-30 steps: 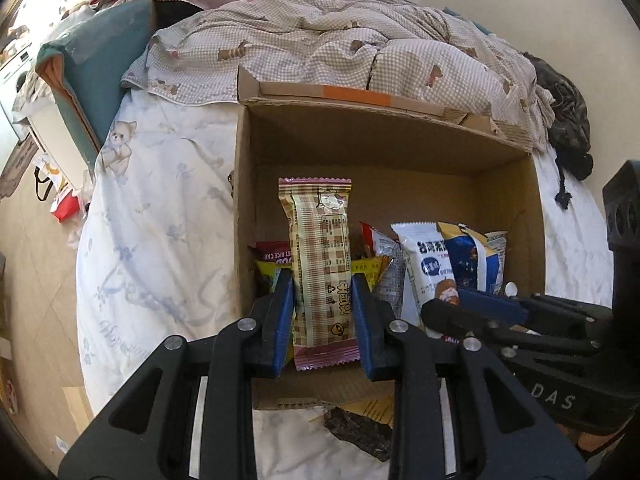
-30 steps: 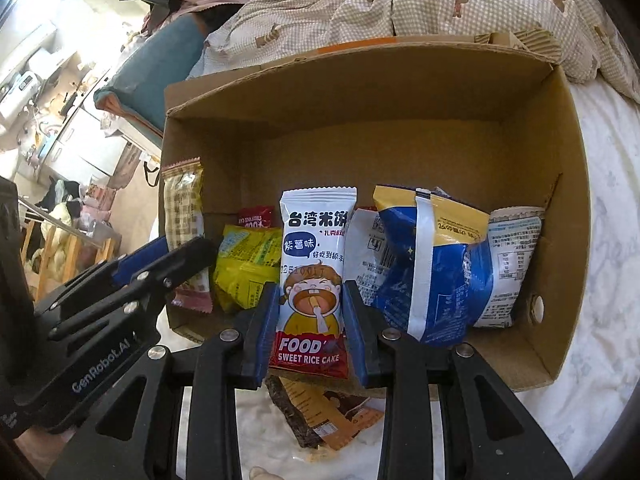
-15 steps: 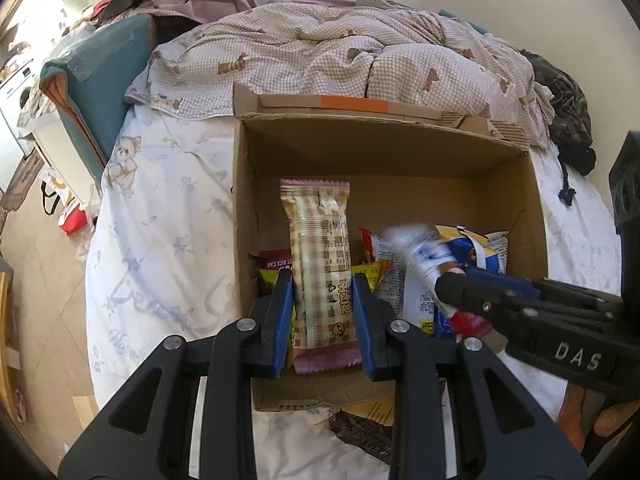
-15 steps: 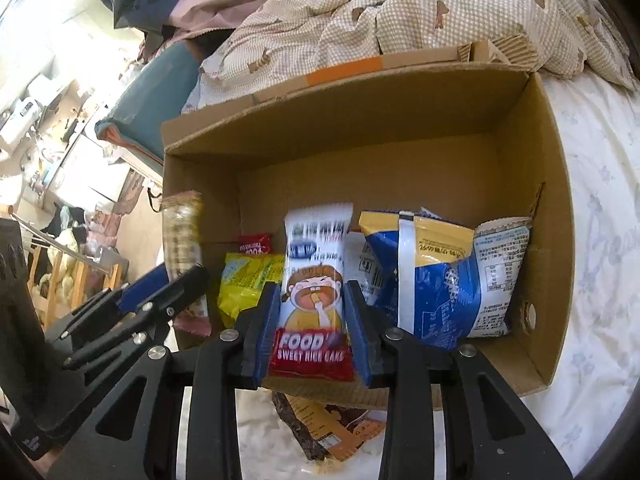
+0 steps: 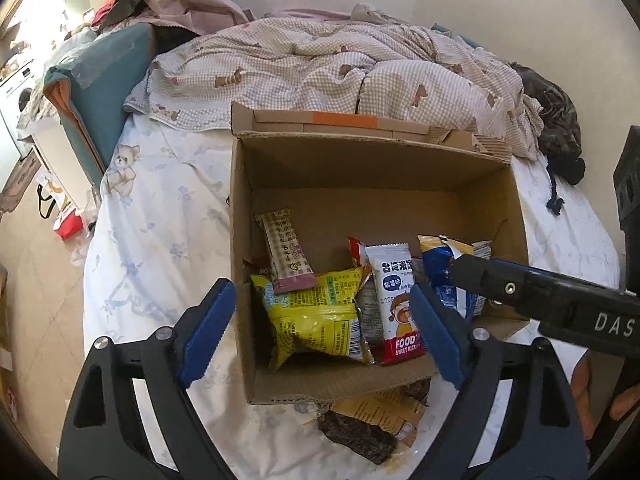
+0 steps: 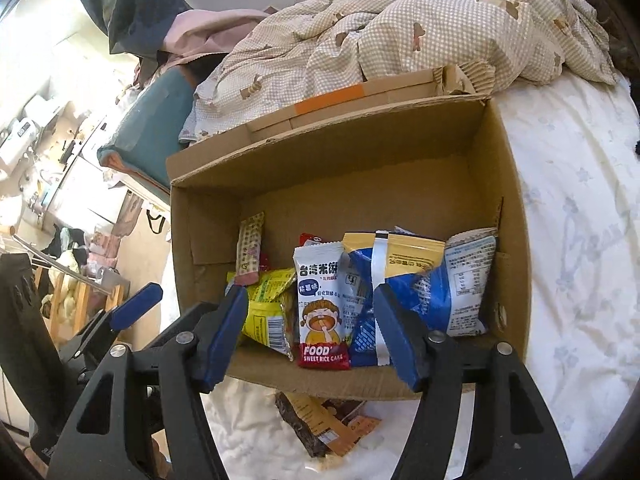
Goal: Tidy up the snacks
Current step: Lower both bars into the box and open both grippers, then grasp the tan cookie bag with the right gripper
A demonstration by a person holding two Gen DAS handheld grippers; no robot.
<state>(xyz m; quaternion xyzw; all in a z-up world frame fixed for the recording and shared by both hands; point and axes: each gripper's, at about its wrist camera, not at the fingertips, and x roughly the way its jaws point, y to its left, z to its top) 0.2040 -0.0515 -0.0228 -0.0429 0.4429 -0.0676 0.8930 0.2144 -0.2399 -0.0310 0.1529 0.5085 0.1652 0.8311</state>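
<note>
Blue-padded, the left gripper (image 5: 320,332) and right gripper (image 6: 310,334) are both opening at the lower frame edge, pinching nothing. Beyond them, mid-frame, a cardboard box (image 5: 240,240) holds the checked bar (image 5: 285,254), yellow bag (image 5: 316,320) and rice cake packet (image 6: 322,308).

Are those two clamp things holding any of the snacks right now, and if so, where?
Nothing is held. Both sets of jaws are opening; the plaid bar and the rice cake packet lie loose in the box.

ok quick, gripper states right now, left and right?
Left gripper: jaws opening, holding nothing; the checked bar lies in the cardboard box.
Right gripper: jaws opening, pads clear of the rice cake pack, which stands in the box.
</note>
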